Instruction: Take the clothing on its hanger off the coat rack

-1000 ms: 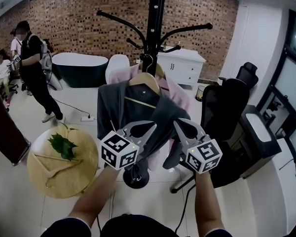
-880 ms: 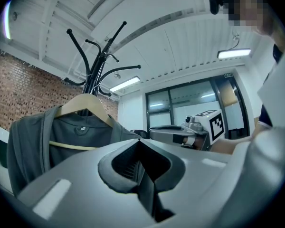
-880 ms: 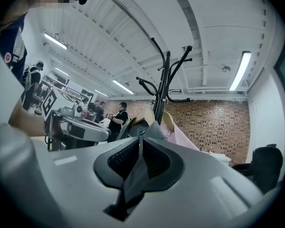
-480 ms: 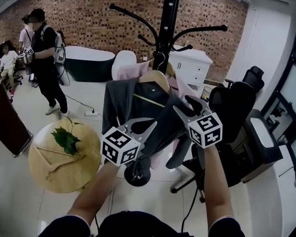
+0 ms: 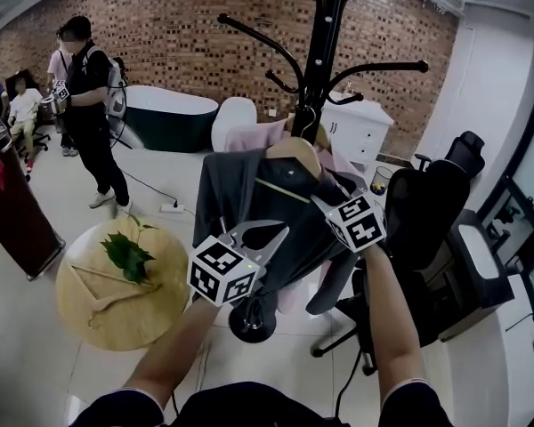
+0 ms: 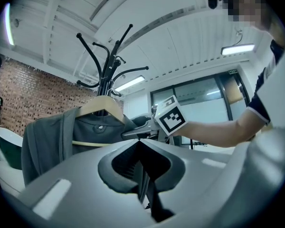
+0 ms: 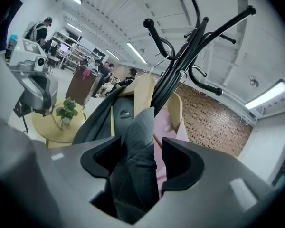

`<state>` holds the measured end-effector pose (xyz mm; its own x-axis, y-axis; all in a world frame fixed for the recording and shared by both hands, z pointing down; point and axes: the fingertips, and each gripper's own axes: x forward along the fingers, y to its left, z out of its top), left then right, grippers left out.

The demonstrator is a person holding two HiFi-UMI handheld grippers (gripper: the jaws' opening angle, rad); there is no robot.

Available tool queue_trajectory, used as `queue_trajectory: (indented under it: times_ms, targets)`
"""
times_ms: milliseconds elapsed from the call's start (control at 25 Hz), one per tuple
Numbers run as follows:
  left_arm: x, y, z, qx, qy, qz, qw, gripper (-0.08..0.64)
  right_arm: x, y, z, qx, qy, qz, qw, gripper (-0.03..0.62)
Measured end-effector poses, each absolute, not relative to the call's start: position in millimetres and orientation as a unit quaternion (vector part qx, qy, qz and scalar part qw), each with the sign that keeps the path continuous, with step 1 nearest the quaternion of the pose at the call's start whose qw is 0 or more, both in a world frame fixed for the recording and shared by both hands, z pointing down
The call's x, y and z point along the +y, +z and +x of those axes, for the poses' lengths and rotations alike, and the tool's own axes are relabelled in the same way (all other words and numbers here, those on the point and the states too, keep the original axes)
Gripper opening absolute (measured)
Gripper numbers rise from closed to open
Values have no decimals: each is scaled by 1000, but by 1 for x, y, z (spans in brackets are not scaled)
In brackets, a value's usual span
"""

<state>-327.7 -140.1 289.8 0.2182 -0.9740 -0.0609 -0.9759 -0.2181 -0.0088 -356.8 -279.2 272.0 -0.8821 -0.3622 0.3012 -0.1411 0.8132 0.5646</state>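
Observation:
A black coat rack (image 5: 319,52) carries a grey garment (image 5: 240,194) on a wooden hanger (image 5: 295,149), with a pink garment (image 5: 254,136) behind it. My right gripper (image 5: 331,205) is at the grey garment's right shoulder. In the right gripper view its jaws are opening around that grey shoulder (image 7: 137,151), with a gap showing on the right side. My left gripper (image 5: 280,232) hangs lower, in front of the garment, shut with nothing in it. The left gripper view shows the hanger (image 6: 99,106) ahead and the right gripper (image 6: 135,133) beside it.
A round wooden table (image 5: 80,323) with a small plant (image 5: 126,254) and a spare hanger stands at the left. A black office chair (image 5: 427,212) is close on the right. People (image 5: 89,105) stand at the far left, and a white cabinet (image 5: 360,127) sits behind the rack.
My right gripper has risen and gone forward to the grey garment's shoulder, and its jaws have spread apart. The left gripper has hardly moved.

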Motion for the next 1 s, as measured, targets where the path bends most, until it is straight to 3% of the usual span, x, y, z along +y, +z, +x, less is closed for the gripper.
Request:
queue_trajectory:
  times_ms: [40, 160, 640, 1000]
  targets:
    - [-140, 291, -328, 624, 22, -781, 22, 6, -281, 275, -359, -926, -284, 140, 206, 247]
    - [-139, 297, -327, 621, 18, -783, 17, 6, -284, 279, -362, -916, -306, 156, 206, 73]
    - [-134, 305, -344, 622, 16, -783, 8, 6, -287, 268, -356, -923, -295, 173, 175, 61]
    - [-139, 300, -325, 592, 19, -806, 12, 6, -272, 251, -297, -922, -291, 200, 159, 61]
